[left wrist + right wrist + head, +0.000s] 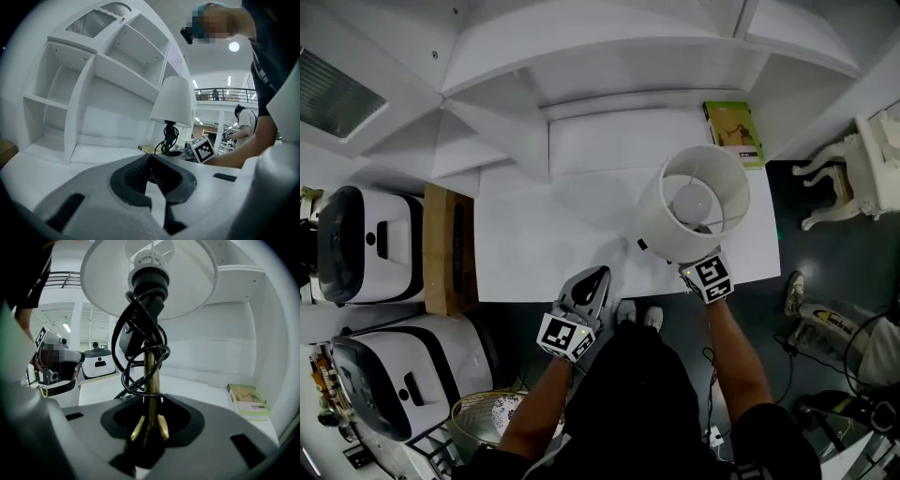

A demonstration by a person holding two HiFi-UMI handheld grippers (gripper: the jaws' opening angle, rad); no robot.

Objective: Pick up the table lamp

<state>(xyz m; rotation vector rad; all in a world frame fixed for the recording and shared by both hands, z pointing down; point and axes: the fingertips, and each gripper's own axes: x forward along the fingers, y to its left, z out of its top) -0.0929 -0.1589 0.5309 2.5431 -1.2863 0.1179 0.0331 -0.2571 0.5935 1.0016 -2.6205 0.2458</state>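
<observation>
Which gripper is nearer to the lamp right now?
Right. The right gripper is shut on the lamp's brass stem, under the shade. The left gripper is apart from it, off to the lamp's left at the table's near edge, jaws together.

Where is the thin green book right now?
In the head view the thin green book lies flat at the far right corner of the white desk, just beyond the white-shaded table lamp in the right gripper.
</observation>
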